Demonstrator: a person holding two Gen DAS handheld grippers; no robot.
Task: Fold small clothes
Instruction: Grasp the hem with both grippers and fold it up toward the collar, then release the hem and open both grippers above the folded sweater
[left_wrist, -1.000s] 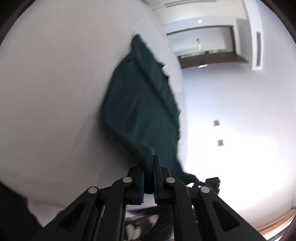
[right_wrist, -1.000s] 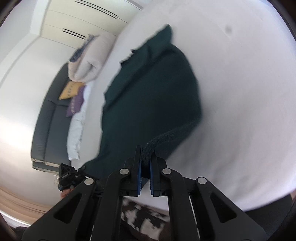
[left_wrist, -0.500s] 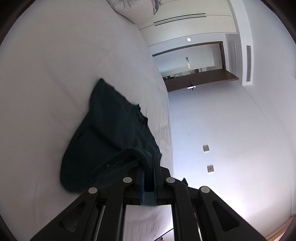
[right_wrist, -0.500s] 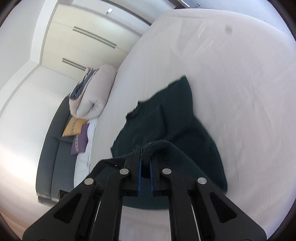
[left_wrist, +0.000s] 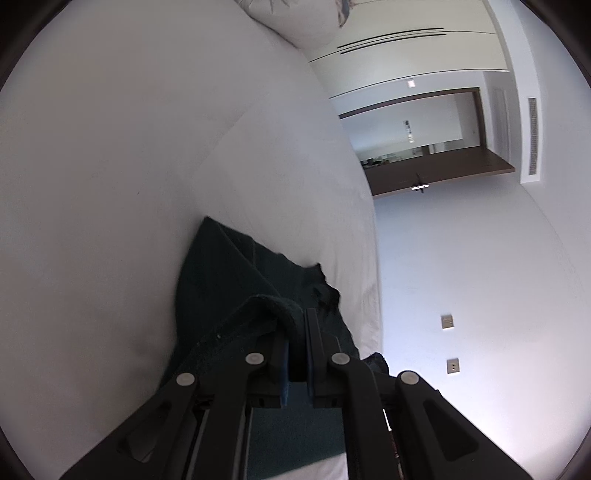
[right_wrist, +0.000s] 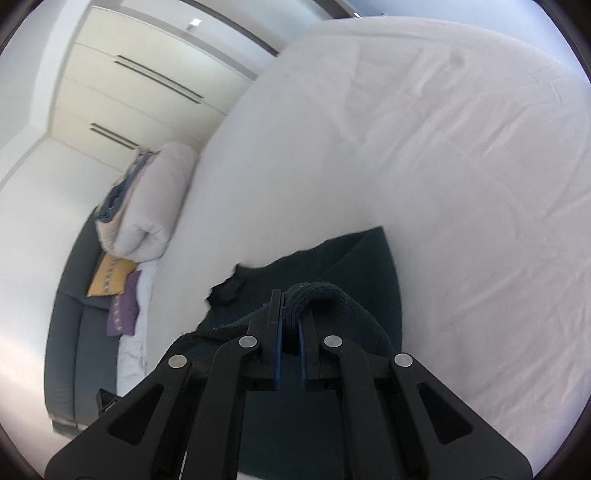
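Both claws have swung forward and down since a second ago, carrying the near hem of the dark green garment (left_wrist: 236, 280) over its far half, which now lies on the white bed (left_wrist: 110, 166) where before the whole cloth hung stretched in the air. That looks like the first fold going over, top layer not yet laid flat.

Ahead of both claws the bed runs wide and bare, plenty of room to set the fold down. Off the left claw's right side the bed edge drops away close by, and the garment's ragged end sits just beside that edge, so the cloth could slip off there. Beyond the bed, left of the right claw, sit a rolled duvet (right_wrist: 155, 206) and a dark sofa (right_wrist: 74, 332), well apart.

Left claw (left_wrist: 297, 343): pinched tight on a thick roll of hem. Right claw (right_wrist: 290, 325): likewise clamped on the hem, which arches over its right finger.
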